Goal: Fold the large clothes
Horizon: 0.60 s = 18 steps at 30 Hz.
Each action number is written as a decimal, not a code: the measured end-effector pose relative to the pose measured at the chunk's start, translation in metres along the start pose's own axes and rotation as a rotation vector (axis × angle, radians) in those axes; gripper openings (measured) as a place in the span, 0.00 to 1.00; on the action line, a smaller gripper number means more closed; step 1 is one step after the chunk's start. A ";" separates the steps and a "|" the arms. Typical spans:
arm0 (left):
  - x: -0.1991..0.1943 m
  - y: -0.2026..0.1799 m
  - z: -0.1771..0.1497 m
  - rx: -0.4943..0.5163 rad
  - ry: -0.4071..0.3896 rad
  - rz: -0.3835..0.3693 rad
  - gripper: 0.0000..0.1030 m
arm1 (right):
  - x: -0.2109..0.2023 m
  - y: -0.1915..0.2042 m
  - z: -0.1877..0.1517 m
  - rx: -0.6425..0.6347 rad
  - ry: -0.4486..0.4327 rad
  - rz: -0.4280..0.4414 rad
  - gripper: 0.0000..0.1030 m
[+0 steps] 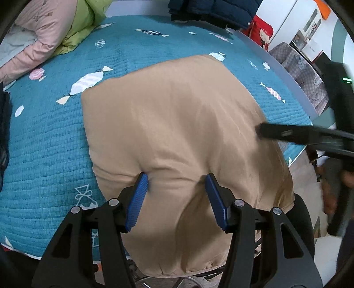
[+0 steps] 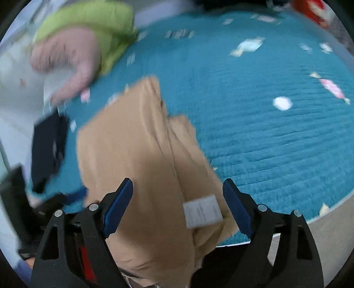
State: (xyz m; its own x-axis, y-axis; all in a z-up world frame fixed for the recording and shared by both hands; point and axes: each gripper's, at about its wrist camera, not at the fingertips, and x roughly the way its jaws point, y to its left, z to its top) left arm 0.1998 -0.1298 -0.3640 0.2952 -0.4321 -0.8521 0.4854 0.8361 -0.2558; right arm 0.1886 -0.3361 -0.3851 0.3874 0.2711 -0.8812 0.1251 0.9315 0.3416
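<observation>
Lying on a teal quilt, a tan garment, both claws spread wide.
Only the right claw view shows its white label; the left claw presses the fabric.

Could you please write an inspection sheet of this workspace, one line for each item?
Surface: teal quilt with candy print covers the bed.
Job's things: tan garment lies on the quilt, near edge hanging off; white label showing.
Clutter: pink garment, green jacket, navy jacket at the far side.
Grippers: left gripper open, pressing into the tan garment; right gripper open over it.
Cables: nothing seen.
Surroundings: red doll, checked fabric beside the bed.
</observation>
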 end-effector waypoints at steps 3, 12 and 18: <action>-0.005 0.006 0.001 -0.013 -0.013 -0.034 0.57 | 0.032 -0.023 0.004 0.040 0.107 0.098 0.83; -0.017 0.089 -0.025 -0.312 -0.020 -0.139 0.77 | 0.065 -0.069 0.008 0.115 0.208 0.333 0.89; 0.021 0.104 -0.033 -0.472 0.070 -0.230 0.79 | 0.064 -0.065 0.004 0.124 0.249 0.376 0.90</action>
State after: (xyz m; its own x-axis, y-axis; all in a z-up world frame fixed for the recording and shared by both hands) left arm 0.2296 -0.0406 -0.4240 0.1616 -0.6121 -0.7741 0.1034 0.7906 -0.6036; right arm 0.2093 -0.3802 -0.4621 0.1980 0.6482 -0.7353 0.1319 0.7257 0.6753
